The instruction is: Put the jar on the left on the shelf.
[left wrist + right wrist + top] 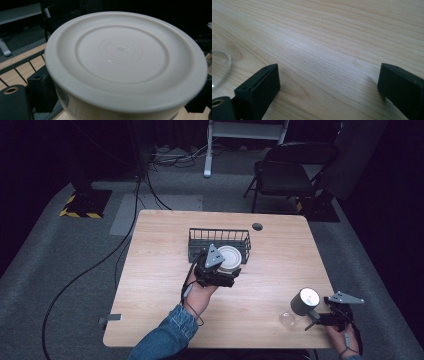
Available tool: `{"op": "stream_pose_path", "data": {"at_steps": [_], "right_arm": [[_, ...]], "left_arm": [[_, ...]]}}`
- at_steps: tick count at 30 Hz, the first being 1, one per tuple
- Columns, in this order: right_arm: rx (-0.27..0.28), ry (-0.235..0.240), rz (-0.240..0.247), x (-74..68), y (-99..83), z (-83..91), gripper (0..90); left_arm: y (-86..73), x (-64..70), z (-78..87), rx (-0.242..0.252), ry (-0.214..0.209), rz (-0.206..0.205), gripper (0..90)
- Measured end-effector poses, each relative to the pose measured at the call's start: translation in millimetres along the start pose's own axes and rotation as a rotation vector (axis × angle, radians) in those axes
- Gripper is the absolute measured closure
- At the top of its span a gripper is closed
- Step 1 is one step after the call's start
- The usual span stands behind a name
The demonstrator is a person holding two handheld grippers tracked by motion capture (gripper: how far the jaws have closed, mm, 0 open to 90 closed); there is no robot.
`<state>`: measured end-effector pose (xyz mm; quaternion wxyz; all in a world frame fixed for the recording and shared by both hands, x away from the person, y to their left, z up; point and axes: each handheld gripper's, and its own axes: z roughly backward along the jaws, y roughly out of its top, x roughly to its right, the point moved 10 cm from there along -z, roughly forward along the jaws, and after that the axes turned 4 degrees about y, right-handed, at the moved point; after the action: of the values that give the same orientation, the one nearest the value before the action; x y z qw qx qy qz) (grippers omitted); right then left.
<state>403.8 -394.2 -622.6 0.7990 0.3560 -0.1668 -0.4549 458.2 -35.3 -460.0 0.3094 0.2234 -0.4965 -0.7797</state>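
In left gripper (227,270), round cream container (125,62), ringed lid

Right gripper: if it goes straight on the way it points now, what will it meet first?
Probably the grey can, which stands just ahead of the open right gripper in the high view. Its own view shows bare table between the jaws, so depth and aim are uncertain; it may pass beside the can.

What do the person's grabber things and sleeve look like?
Both grippers are black. The left gripper carries a grey three-cornered plate on top, and so does the right gripper. A thin dark cable trails from the left one along the wrist. The left forearm wears a blue denim sleeve. Seen close, the right gripper's jaws are flat black blocks with small screw holes.
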Motion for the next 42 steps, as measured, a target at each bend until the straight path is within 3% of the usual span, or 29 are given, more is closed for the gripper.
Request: {"op": "stream_pose_path", "data": {"at_steps": [15, 30, 42], "right_arm": [[0.000, 0.000, 0.000, 0.1, 0.1, -0.1, 4.2], [0.001, -0.002, -0.001, 0.2, 0.1, 0.0, 4.4], [0.001, -0.005, -0.004, 0.7, 0.1, 0.0, 4.5]], "left_arm": [[15.6, -28.8, -0.5, 0.017, 0.028, 0.014, 9.5], [37.1, -51.7, -4.1, 0.032, 0.051, 0.001, 9.5], [46.2, -79.3, -11.9, 0.031, 0.074, 0.010, 9.5]]}}
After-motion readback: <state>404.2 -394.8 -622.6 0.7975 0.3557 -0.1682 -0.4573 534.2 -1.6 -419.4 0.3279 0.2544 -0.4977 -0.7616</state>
